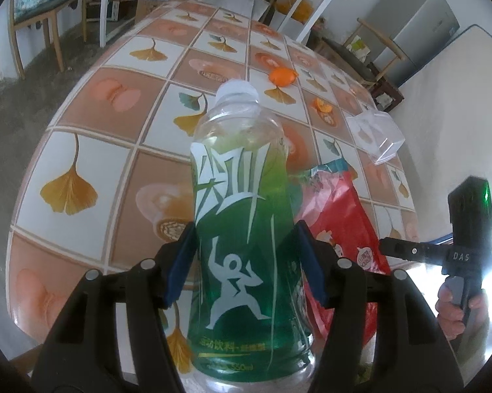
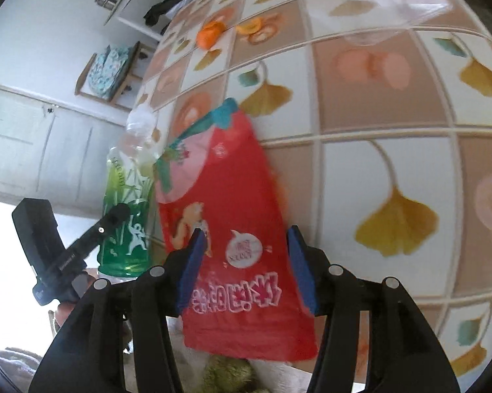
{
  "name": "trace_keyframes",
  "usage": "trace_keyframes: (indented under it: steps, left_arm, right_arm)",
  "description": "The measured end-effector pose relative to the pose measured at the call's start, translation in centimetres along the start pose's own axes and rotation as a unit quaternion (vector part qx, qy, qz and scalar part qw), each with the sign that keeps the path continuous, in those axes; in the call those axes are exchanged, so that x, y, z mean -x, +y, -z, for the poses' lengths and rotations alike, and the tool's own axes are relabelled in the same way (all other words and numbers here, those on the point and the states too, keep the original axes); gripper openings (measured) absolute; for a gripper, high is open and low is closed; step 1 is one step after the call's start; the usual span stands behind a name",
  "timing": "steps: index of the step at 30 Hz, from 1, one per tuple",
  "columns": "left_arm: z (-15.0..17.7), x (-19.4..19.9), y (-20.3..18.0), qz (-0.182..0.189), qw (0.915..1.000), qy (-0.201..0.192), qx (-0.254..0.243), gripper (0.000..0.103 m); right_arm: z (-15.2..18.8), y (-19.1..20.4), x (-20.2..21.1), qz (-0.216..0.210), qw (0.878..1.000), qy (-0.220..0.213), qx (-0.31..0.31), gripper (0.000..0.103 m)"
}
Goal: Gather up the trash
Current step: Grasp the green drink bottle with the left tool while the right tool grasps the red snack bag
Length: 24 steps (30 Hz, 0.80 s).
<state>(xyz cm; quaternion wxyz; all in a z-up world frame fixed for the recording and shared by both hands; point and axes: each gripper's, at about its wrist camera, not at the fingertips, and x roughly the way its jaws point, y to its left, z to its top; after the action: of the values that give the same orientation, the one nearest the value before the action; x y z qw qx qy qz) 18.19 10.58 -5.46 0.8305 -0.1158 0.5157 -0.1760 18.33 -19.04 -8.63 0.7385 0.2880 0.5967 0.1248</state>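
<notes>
Big tiled counter (image 1: 82, 150) with ginkgo print. Red snack bag (image 2: 233, 229) lying flat near the edge, right tongs (image 2: 246, 262) spread apart around it, pads clear of it. Green drink bottle (image 1: 246, 213) just left of the bag, clamped in left tongs (image 1: 246, 262). Orange peels (image 1: 282, 75) way far back.

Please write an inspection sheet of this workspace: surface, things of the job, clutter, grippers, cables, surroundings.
Surface: table with a leaf-patterned tiled cover.
Job's things: green bottle, capped; red snack bag lying flat; orange peels.
Clutter: clear plastic box.
Grippers: left gripper has its fingers against the bottle's sides; right gripper is open, its fingers astride the bag.
Cables: nothing seen.
Surroundings: chair, grey cabinet.
</notes>
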Motion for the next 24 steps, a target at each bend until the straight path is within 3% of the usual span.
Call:
trace_keyframes:
  steps: [2, 8, 12, 15, 19, 24]
  left_arm:
    - [-0.1, 0.0, 0.2, 0.003, 1.0000, 0.000, 0.002, 0.057]
    - [0.0, 0.0, 0.0, 0.006, 1.0000, 0.000, 0.004, 0.057]
    - [0.0, -0.1, 0.1, 0.007, 1.0000, 0.001, 0.005, 0.057]
    - [0.0, -0.1, 0.1, 0.007, 1.0000, 0.000, 0.005, 0.057]
    - [0.1, 0.0, 0.2, 0.008, 0.9999, 0.002, 0.008, 0.057]
    - [-0.1, -0.1, 0.7, 0.019, 0.9995, 0.015, 0.021, 0.057]
  right_arm:
    - [-0.4, 0.3, -0.6, -0.014, 1.000, 0.005, -0.003, 0.052]
    - [-0.5, -0.4, -1.2, -0.130, 0.990, 0.018, -0.046, 0.050]
    - [-0.4, 0.2, -1.1, -0.171, 0.984, 0.014, -0.044, 0.041]
    - [-0.5, 1.1, -1.7, -0.159, 0.987, 0.016, -0.030, 0.031]
    - [-0.4, 2.2, -2.4, -0.134, 0.991, 0.014, -0.014, 0.006]
    - [-0.3, 2.3, 0.0, -0.102, 0.995, -0.023, 0.005, 0.004]
